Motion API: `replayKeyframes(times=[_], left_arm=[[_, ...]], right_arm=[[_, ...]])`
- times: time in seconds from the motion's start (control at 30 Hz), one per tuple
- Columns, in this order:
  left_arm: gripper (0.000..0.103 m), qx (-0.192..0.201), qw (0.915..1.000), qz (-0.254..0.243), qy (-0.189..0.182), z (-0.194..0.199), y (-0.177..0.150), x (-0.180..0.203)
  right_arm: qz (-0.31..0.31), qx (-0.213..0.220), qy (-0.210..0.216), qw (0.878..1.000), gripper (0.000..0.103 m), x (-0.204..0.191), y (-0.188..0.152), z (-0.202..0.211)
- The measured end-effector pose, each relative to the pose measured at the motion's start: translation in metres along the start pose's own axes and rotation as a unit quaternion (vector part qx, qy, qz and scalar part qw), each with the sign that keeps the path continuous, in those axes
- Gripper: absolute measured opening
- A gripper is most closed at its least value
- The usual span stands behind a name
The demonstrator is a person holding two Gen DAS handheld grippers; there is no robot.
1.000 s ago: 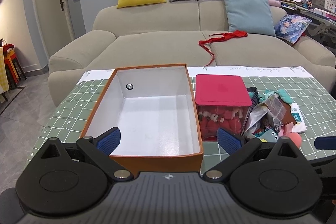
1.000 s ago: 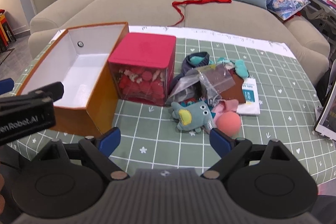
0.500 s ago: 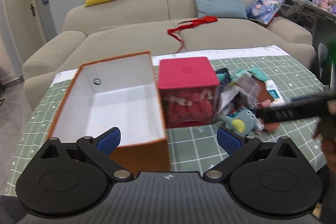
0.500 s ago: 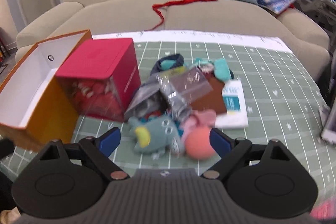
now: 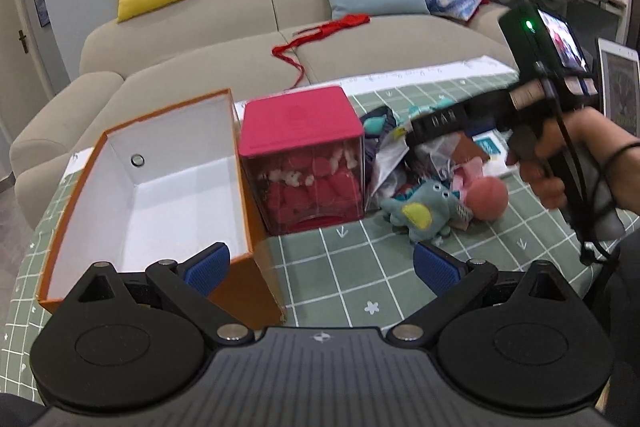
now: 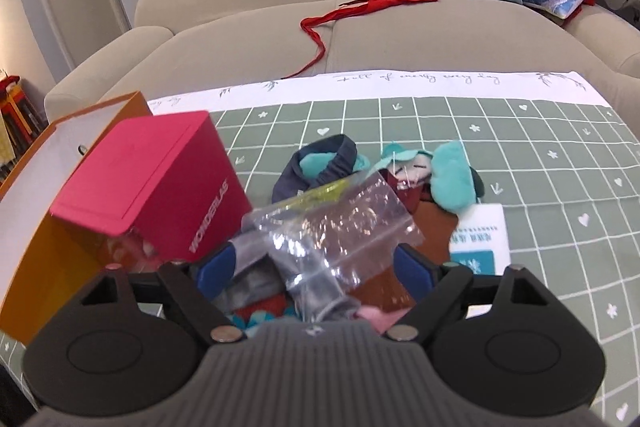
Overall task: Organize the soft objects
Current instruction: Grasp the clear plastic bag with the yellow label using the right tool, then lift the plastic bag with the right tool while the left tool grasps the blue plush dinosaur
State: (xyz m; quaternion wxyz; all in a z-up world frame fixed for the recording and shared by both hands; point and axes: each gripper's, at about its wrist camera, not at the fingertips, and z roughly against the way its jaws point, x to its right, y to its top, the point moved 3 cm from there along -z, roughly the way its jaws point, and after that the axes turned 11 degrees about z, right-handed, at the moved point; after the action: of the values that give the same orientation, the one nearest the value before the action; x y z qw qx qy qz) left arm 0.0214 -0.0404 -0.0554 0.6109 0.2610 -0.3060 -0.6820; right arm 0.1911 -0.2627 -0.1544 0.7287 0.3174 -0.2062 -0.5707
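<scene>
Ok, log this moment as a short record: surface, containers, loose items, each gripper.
surface: green checked tablecloth
containers: open orange box, nothing visible inside; red-lidded clear box beside it
loose items: blue plush toy, pink ball, clear plastic bag, teal soft pieces
left gripper: open, nothing between the fingers
right gripper: over the pile, jaws closing around the plastic bag, not yet gripping

From the right wrist, the orange box (image 6: 36, 227) runs off the left edge and the claw's own body covers the pile's near toys. From the left wrist, the right claw (image 5: 436, 123) blurs over the pile, fingertips impossible to make out.
</scene>
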Motion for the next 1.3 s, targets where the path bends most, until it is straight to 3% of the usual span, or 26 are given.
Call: replayKeyframes(times=[0.1,0.5,0.6,0.63,0.67,0.77,1.07,1.3], left_arm=[[0.103,-0.014,0.9999,0.001,0.001,-0.006,-0.003,0.001],[0.103,-0.043,0.9987,0.026,-0.006,-0.012,-0.006,-0.007],[0.103,-0.047,0.9983,0.034,-0.006,-0.012,-0.006,-0.009],[0.103,-0.047,0.9984,0.032,-0.004,-0.012,-0.006,-0.008],[0.103,-0.047,0.9984,0.03,-0.002,-0.012,-0.006,-0.008],[0.103,-0.047,0.9986,0.026,0.004,-0.012,-0.006,-0.006],[0.103,-0.045,0.9986,0.027,0.01,-0.015,-0.005,0.003],[0.103,-0.05,0.9984,-0.024,-0.009,-0.026,-0.009,0.036]], right_arm=[[-0.012,0.008,0.019,1.0,0.081,0.0,0.004,-0.006],[0.024,-0.004,-0.018,1.0,0.057,-0.005,0.003,-0.026],[0.015,-0.01,-0.013,1.0,0.037,-0.004,0.002,-0.029],[0.012,-0.011,-0.009,1.0,0.021,-0.004,0.001,-0.029],[0.013,-0.013,-0.01,1.0,0.012,-0.005,0.0,-0.03],[0.028,-0.008,-0.023,0.999,0.0,-0.006,-0.002,-0.027],[-0.007,0.011,-0.036,0.999,0.0,0.01,0.002,-0.002],[-0.029,0.012,-0.025,0.999,0.0,0.03,-0.007,0.047]])
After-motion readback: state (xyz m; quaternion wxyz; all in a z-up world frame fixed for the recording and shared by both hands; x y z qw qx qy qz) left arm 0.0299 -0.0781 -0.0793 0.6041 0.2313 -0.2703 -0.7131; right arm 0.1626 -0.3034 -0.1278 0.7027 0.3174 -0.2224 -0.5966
